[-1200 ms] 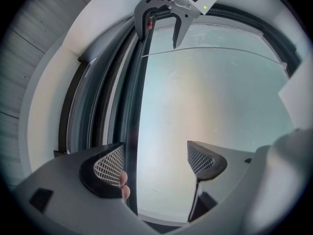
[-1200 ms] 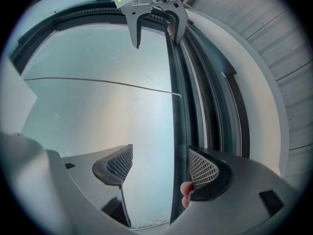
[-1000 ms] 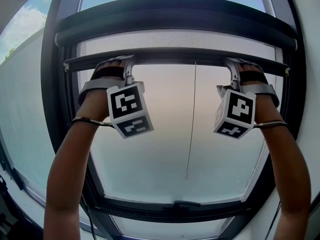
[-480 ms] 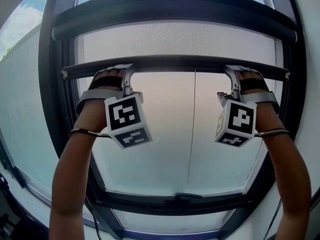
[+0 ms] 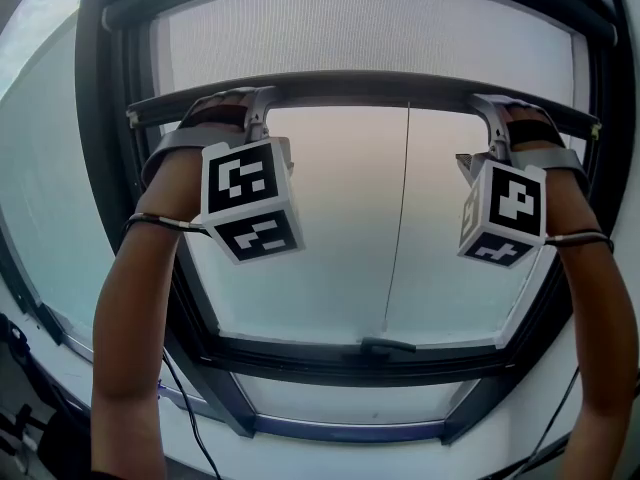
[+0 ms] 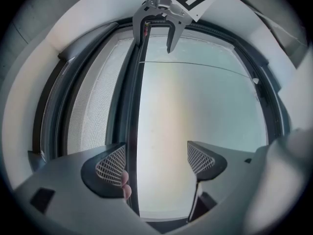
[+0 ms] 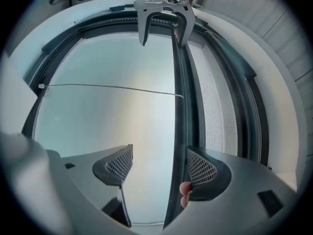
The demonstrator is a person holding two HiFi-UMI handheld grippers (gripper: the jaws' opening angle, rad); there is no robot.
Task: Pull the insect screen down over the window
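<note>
The window [image 5: 320, 258] fills the head view, its pale glass set in a dark frame. Above both sets of jaws hangs the insect screen [image 5: 360, 38], a grey mesh sheet covering the top part of the opening. The glass below the jaws is uncovered.

The screen's dark bottom bar [image 5: 370, 86] runs straight across from one gripper to the other. The left gripper [image 5: 238, 103] hooks over the bar near its left end, and the right gripper [image 5: 500, 110] does the same near its right end.

In the left gripper view the jaws of the left gripper [image 6: 156, 161] stand wide apart. The bar [image 6: 132, 126] passes between them, close against the inner face of the mesh-side jaw, and the other jaw is well clear. The right gripper [image 7: 160, 168] shows the same: jaws apart, with the bar [image 7: 176, 126] close by the mesh-side jaw.

A thin cord [image 5: 400, 218] hangs from the bar between the two grippers. Well below the jaws, a small handle [image 5: 388, 346] sits on the lower frame. Fingertips [image 6: 126, 190] show behind the bar beside the left gripper's jaw.
</note>
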